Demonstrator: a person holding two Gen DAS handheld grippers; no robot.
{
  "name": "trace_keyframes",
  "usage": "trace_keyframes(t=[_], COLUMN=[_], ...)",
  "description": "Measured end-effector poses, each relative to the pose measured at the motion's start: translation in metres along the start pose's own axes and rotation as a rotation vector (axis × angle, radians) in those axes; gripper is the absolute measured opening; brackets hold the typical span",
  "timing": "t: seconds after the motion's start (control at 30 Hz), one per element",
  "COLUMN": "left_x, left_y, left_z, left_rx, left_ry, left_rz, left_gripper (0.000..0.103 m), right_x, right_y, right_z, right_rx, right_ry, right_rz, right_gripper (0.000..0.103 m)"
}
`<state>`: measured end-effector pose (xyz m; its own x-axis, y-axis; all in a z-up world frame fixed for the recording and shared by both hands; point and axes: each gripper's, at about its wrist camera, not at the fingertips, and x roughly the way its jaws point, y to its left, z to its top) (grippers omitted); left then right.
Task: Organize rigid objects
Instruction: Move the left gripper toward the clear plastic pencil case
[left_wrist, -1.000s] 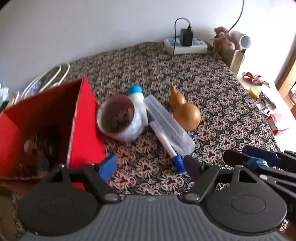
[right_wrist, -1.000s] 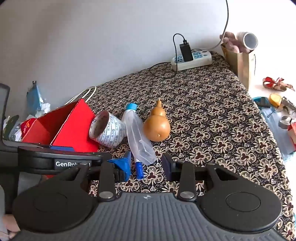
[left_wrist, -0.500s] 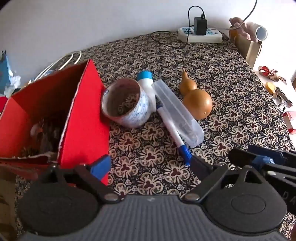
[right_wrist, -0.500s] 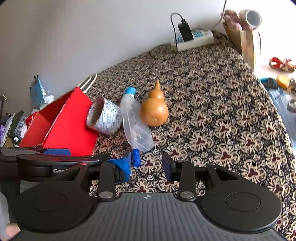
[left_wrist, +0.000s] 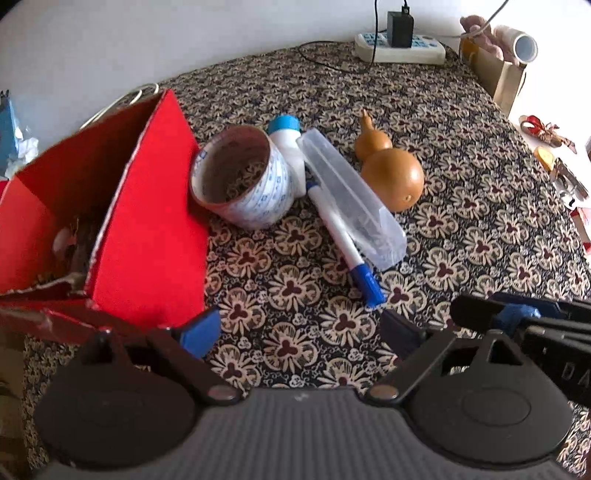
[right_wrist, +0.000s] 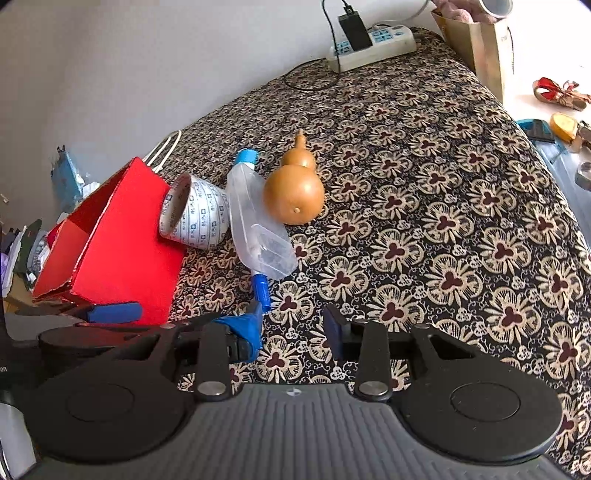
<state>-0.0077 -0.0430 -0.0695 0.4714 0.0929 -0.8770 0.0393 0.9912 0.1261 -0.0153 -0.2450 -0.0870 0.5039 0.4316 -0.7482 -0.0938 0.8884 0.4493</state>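
Pen (left_wrist: 345, 245), tape roll (left_wrist: 242, 181), gourd (left_wrist: 391, 173), clear case (left_wrist: 351, 197) and a small bottle (left_wrist: 286, 146) lie bunched on the patterned desk (left_wrist: 461, 206), just right of the red box (left_wrist: 147, 229), and none of them is in the box yet. My left gripper (left_wrist: 295, 332) has its jaws spread wide with nothing between them, hovering near the pen's blue cap. My right gripper (right_wrist: 293, 325) has its jaws parted more narrowly, also empty, low over the cloth just short of the same cap.

I judge the step in hand to be the first pick, and the pen looks the easiest, since its capped end sticks out clear of the pile. To do it well I would commit one gripper only; both are crowding the same spot and the right one's finger already shows at the edge of the left view. I would roll the wrist so the jaws straddle the barrel across its width, not along it, and close above the cap where the barrel is free of the case.

The case rests against the pen, so I would lift slowly to avoid dragging it. The gourd is round and may roll if the case shifts. Then a short carry left over the box wall, and release low inside
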Motion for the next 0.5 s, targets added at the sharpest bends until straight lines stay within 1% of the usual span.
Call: trace_keyframes(t=[0.07,0.17,0.37,0.5], left_x=[0.003,0.009,0.016,0.023], left_y=[-0.002,-0.004,-0.007,-0.005], left_z=[-0.002,-0.002,-0.005,-0.009], left_rx=[0.009,0.014,0.022,0.020], left_ry=[0.001,0.008,0.017,0.027], left_rz=[0.000,-0.016,-0.045,-0.079], left_gripper=[0.092,0.092,0.092,0.092], right_x=[0.002,0.007,0.017,0.021], right_y=[0.000,0.001,-0.004,-0.004], right_z=[-0.001,-0.001,-0.004,-0.006], right_rx=[0.012,0.027,0.107,0.144], right_ry=[0.005,0.013,0.038,0.041], right_rz=[0.008,-0.004,0.002,0.037], right_gripper=[0.019,0.019,0.019,0.019])
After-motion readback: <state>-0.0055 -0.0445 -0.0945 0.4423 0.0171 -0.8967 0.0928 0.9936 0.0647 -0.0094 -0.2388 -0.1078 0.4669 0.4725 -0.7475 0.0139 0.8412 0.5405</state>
